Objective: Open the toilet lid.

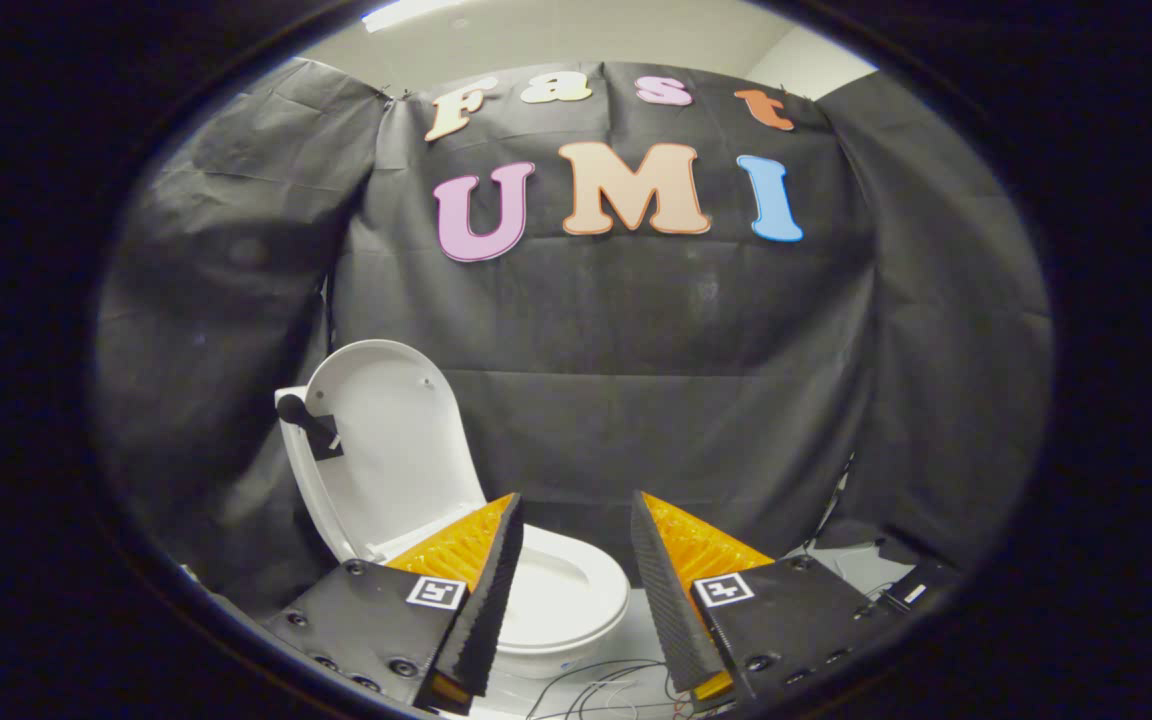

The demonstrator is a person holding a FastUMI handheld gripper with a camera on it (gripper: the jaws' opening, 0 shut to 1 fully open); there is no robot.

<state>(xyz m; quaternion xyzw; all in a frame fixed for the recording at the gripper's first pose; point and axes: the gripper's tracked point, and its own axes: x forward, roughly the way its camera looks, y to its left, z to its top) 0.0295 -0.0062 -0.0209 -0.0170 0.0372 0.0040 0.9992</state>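
Lid's up, job looks done!
Lower left of centre, the toilet lid (391,440) stands upright over the white bowl (566,600); low in frame the gripper (576,520) hangs spread and empty. Next, I'd judge, simply draw clear.

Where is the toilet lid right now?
In the gripper view, the toilet lid stands up open against the tank, above the bowl, beyond the left fingertip of the open, empty gripper.
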